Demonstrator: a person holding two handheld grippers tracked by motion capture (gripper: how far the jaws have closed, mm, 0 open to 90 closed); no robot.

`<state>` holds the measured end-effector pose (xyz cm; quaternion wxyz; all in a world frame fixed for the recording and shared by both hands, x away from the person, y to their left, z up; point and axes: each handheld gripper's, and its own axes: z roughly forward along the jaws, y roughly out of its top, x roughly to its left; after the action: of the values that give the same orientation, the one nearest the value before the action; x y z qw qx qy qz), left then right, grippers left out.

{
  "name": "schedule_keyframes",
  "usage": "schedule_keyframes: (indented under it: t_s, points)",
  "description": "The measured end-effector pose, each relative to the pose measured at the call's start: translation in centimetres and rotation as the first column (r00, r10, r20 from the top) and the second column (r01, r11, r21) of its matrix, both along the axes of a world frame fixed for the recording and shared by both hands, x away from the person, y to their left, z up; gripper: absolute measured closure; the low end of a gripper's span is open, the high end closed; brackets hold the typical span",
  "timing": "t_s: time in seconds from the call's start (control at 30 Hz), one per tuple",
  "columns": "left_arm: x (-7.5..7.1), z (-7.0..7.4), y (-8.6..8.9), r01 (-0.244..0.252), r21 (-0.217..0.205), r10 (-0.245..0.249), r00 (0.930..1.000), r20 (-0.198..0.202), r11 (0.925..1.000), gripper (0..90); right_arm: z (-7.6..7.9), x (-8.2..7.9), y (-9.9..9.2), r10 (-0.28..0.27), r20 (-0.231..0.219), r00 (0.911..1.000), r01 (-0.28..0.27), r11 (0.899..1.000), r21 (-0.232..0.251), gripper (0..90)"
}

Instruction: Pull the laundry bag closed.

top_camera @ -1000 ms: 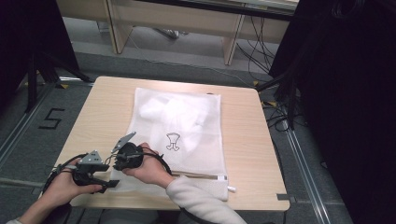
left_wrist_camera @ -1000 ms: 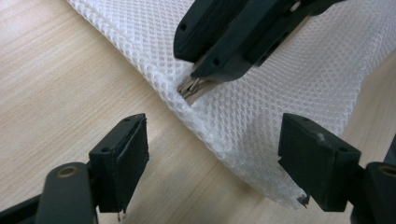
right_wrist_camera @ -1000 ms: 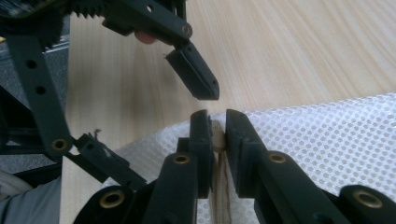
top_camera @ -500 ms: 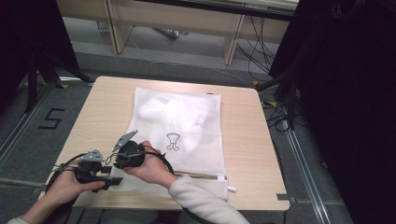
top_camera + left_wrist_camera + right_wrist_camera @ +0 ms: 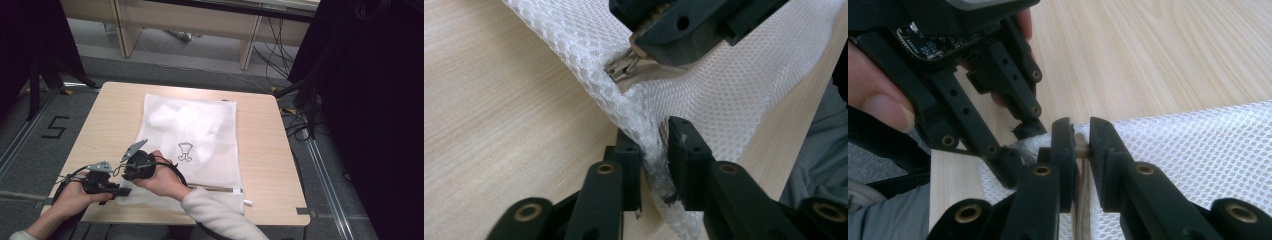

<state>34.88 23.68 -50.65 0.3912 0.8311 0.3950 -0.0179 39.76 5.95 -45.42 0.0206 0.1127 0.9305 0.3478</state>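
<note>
A white mesh laundry bag point(image 5: 192, 132) lies flat on the wooden table point(image 5: 260, 150), its zipper edge toward the person. My left gripper point(image 5: 121, 190) is at the bag's near left corner. Its jaws have just been closing and now pinch bunched mesh point(image 5: 651, 127) between the pads; the left gripper point(image 5: 655, 150) is shut on that corner. Just above it, my right gripper point(image 5: 129, 172) is shut on the metal zipper pull point(image 5: 624, 67). In the right gripper view, the right gripper point(image 5: 1081, 145) clamps the pull point(image 5: 1081, 141), with the left gripper point(image 5: 1015, 137) close beside it.
The zipper line point(image 5: 215, 188) runs right along the bag's near edge to a white end tab point(image 5: 248, 202). A printed emblem point(image 5: 185, 151) marks the bag's middle. Bare tabletop lies left and right of the bag. Cables trail on the floor beyond the table.
The left gripper's jaws have drawn together on the bag's corner. Both hands stay at the same spot at the near left corner.
</note>
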Motion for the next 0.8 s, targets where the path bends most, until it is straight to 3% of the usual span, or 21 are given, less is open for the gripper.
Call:
schedule_keyframes:
  t_s: [0.13, 0.2, 0.23, 0.3, 0.33, 0.37, 0.43, 0.53, 0.63, 0.67, 0.8]
  points:
    - [-0.1, 0.1, 0.0, -0.011, -0.001, 0.011, 0.9999, -0.007, 0.9999, 82.6, 0.0, -0.2, 0.0, -0.006, -0.025, 0.9997, 0.006, 1.0, 0.009, 82.0]
    - [-0.1, 0.2, -0.1, -0.017, 0.003, 0.017, 0.9997, -0.017, 0.9999, 83.8, 0.0, -0.1, -0.1, -0.004, -0.006, 1.0, 0.004, 1.0, -0.001, 82.0]
    - [-0.1, 0.2, -0.1, -0.019, 0.004, 0.019, 0.9996, -0.02, 0.9998, 84.1, 0.0, -0.3, -0.1, -0.01, -0.031, 0.9995, 0.01, 1.0, 0.01, 82.0]
    - [0.0, 0.3, 0.0, -0.016, 0.011, 0.016, 0.9996, -0.024, 0.9998, 84.5, 0.0, -0.2, -0.3, 0.0, -0.022, 0.9998, 0.0, 1.0, 0.001, 82.0]
    - [-0.1, 0.3, -0.1, -0.045, -0.008, 0.044, 0.9987, -0.027, 0.999, 84.7, -0.1, -0.2, -0.3, 0.001, -0.024, 0.9997, -0.001, 1.0, 0.002, 82.0]
    - [-0.1, 0.3, -0.1, -0.041, -0.014, 0.041, 0.9986, -0.035, 0.9991, 84.7, -0.1, -0.2, -0.4, 0.008, -0.016, 0.9998, -0.009, 1.0, -0.011, 82.1]
    - [-0.2, 0.4, -0.1, -0.051, -0.002, 0.051, 0.9982, -0.031, 0.9987, 84.8, -0.2, -0.2, -0.5, 0.004, -0.025, 0.9997, -0.004, 1.0, -0.009, 82.0]
    - [-0.1, 0.4, 0.0, -0.046, -0.015, 0.046, 0.9982, -0.038, 0.9988, 84.9, -0.3, -0.3, -0.8, -0.002, -0.037, 0.9993, 0.002, 1.0, -0.019, 82.0]
    - [-0.1, 0.5, 0.1, -0.044, -0.012, 0.043, 0.9984, -0.037, 0.999, 85.0, -0.5, -0.1, -1.1, 0.007, -0.011, 0.9999, -0.007, 0.999, -0.048, 82.1]
    - [-0.1, 0.5, 0.1, -0.04, -0.017, 0.039, 0.9985, -0.039, 0.9991, 85.0, -0.6, -0.2, -1.1, 0.004, -0.032, 0.9995, -0.006, 0.999, -0.043, 82.2]
    - [-0.1, 0.5, 0.1, -0.044, -0.015, 0.043, 0.9985, -0.034, 0.9989, 85.1, -0.8, -0.2, -1.4, 0.01, -0.041, 0.9991, -0.012, 0.999, -0.044, 82.2]
